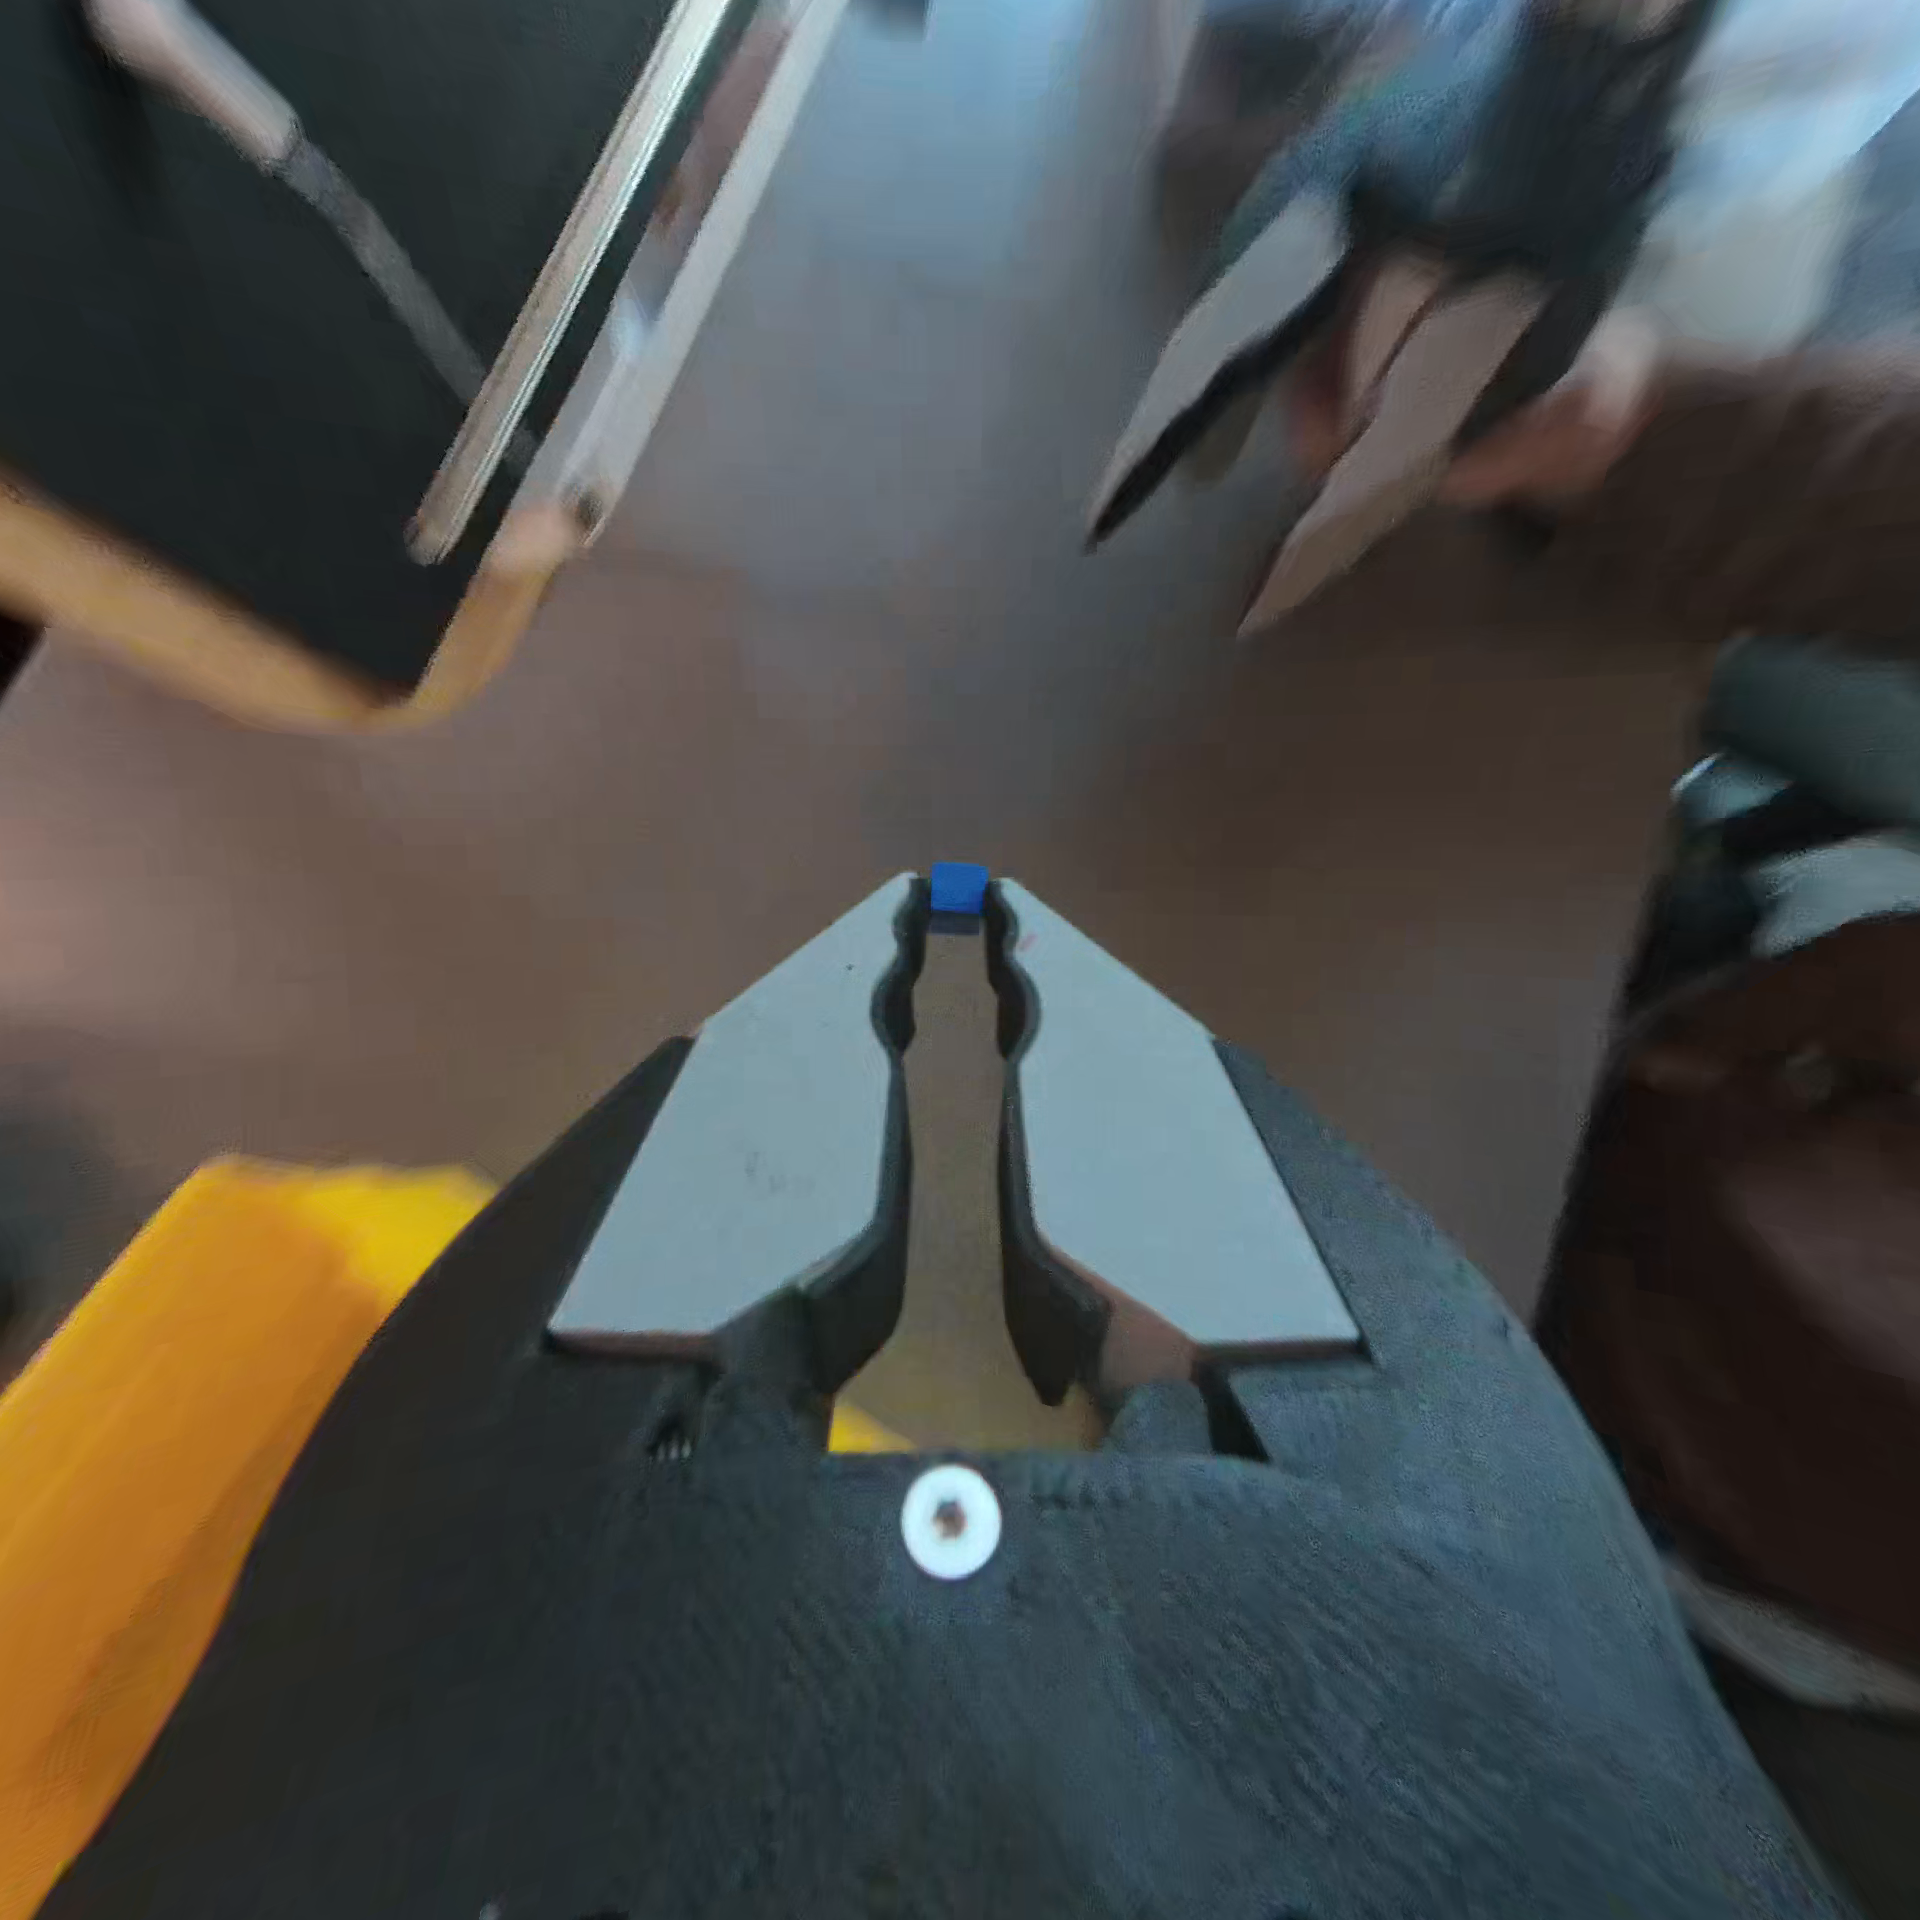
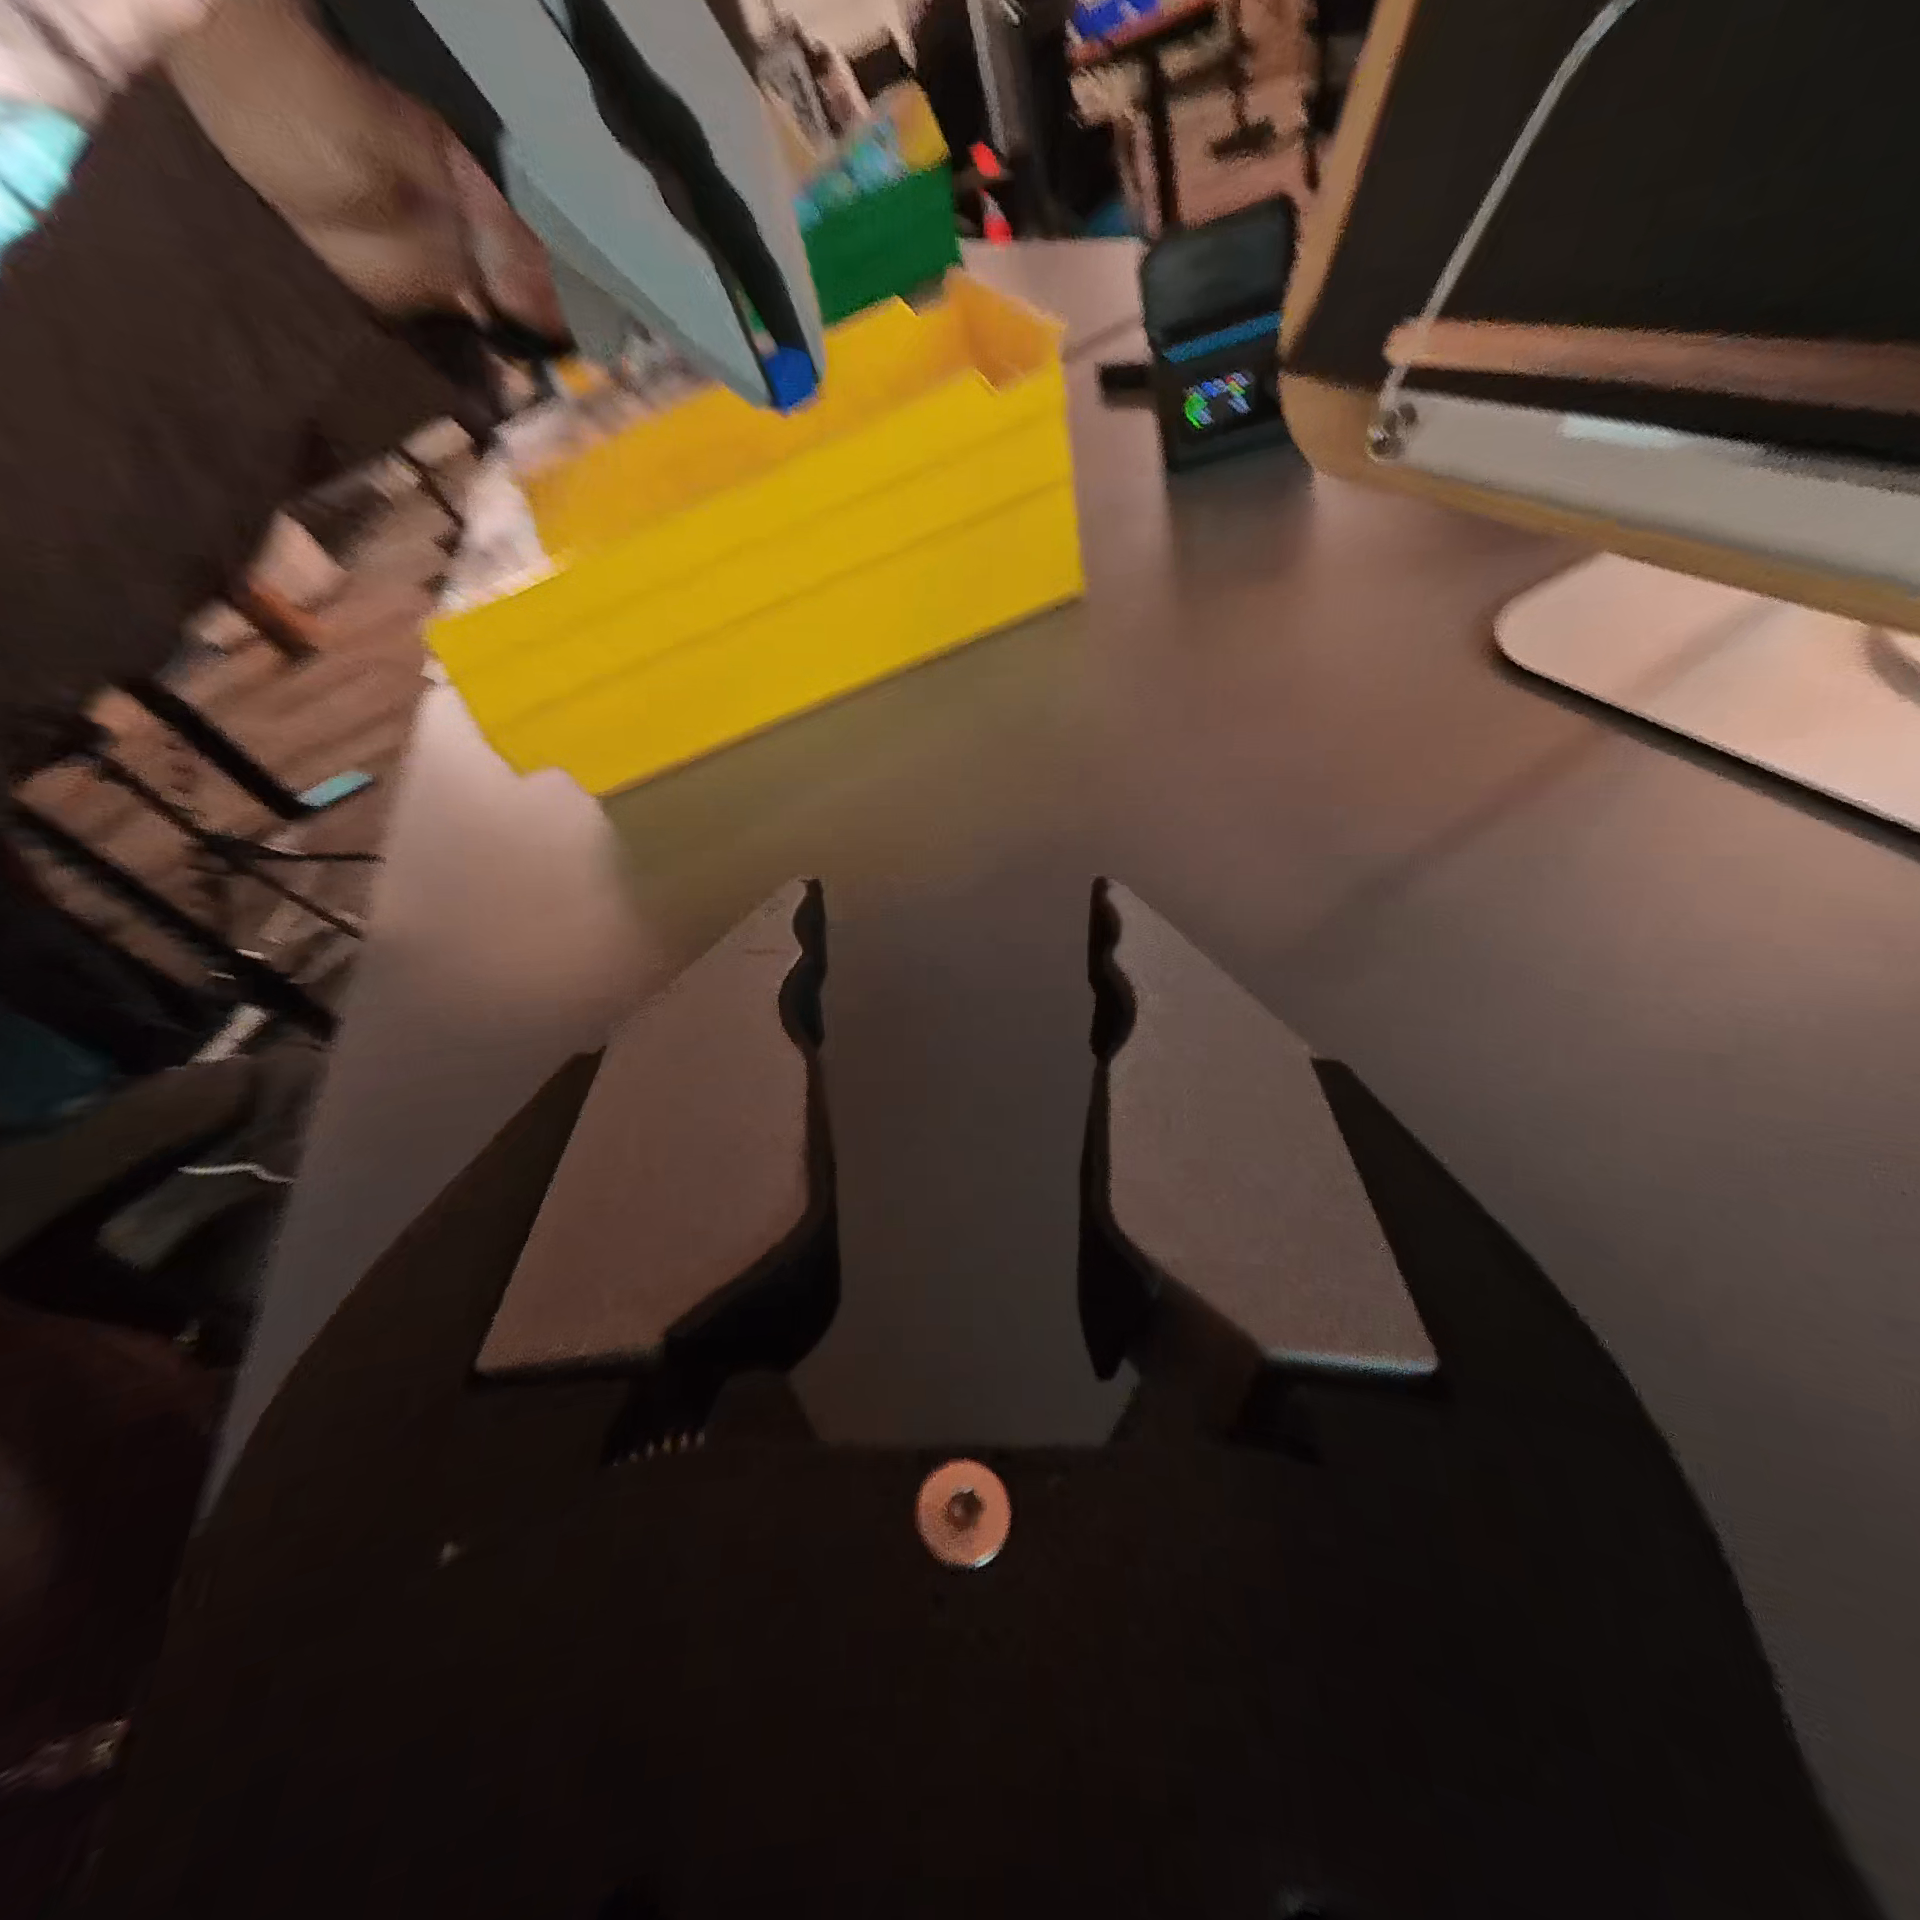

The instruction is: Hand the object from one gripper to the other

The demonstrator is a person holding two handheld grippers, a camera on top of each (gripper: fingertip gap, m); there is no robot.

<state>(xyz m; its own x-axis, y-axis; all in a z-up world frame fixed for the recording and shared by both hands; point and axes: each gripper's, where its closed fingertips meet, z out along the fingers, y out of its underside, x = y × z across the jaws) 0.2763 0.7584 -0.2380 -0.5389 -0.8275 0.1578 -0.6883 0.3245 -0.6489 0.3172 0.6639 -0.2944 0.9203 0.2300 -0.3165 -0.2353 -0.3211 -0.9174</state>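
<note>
The left claw (image 1: 957, 896) is clenched on a small blue block (image 1: 957, 890), held only at the extreme fingertips above the brown table (image 1: 727, 831). In the right wrist view the same block (image 2: 788, 376) appears at 11 o'clock, over the yellow bin (image 2: 790, 561). The right claw (image 2: 957, 914) is released, jaws well parted and empty. In the left wrist view it sits at 1 o'clock (image 1: 1174, 582), well apart from the block. Both views are blurred, so fine alignment cannot be judged.

Hazards from this state:

1. Tip grip. The block is small and only a little of it stands clear of the left fingertips. The receiving fingers have little free surface to seize, so they may close on the left fingertips instead.
2. Early release. If the left claw opens before the right has closed, the block would probably fall to the table or into the bin.
3. Lateral knock. An off-axis approach could push the block sideways out of the shallow pinch.
4. Obstruction. The monitor (image 2: 1662, 260) and its base (image 2: 1714, 686) stand near at 2 o'clock, limiting clearance on that side.
</note>
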